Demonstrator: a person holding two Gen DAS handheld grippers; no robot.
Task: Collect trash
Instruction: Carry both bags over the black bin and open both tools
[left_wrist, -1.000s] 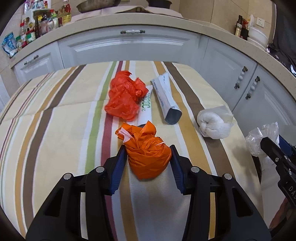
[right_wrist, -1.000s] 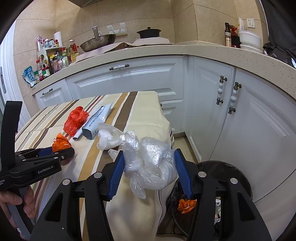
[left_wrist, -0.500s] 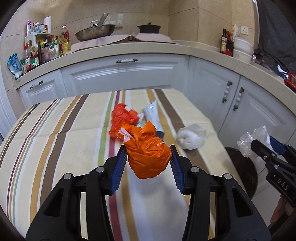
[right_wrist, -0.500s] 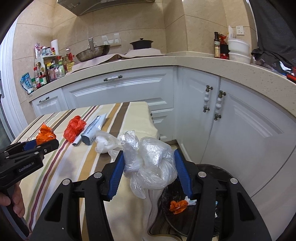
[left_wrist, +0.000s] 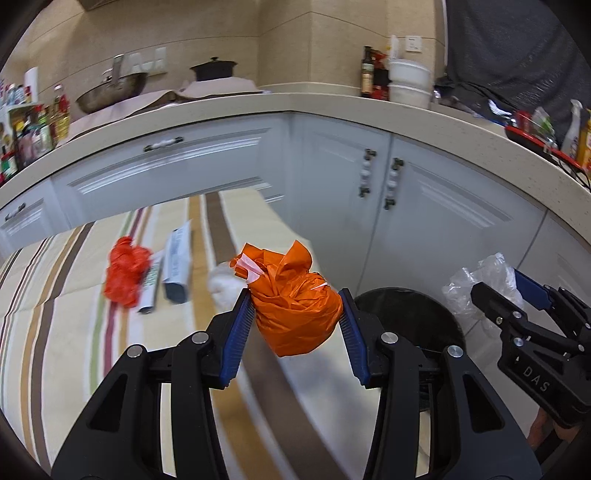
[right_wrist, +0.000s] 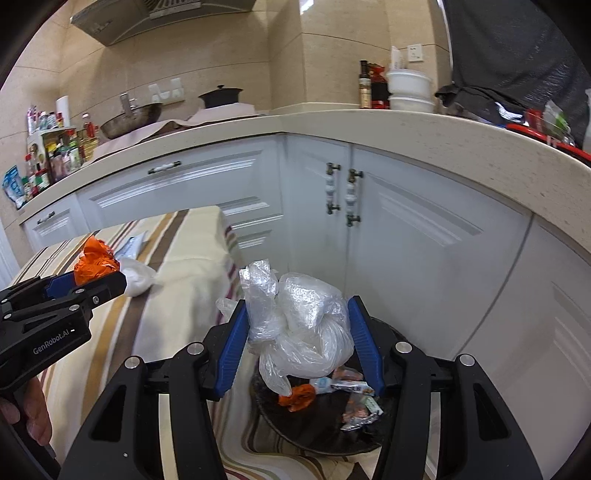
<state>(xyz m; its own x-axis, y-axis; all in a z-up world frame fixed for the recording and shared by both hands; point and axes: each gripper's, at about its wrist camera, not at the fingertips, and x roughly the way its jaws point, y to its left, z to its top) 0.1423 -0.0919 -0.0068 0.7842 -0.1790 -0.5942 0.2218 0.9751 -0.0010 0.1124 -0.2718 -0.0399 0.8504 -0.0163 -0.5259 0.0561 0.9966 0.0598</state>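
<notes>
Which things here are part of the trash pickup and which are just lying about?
Part of the job:
- orange bag, in left gripper
- clear bag, in right gripper
- bin
- red bag, box, white wad on the table

Lying about:
- wok
- black pot
- white bowls

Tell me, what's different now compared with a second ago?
Both grippers have carried their loads off the striped table toward the black bin. The left gripper lifted the orange bag clear of the cloth; the right gripper now holds the clear plastic bag over the bin. Neither grip changed. The red bag, the tube and the white wad stayed on the table.
</notes>
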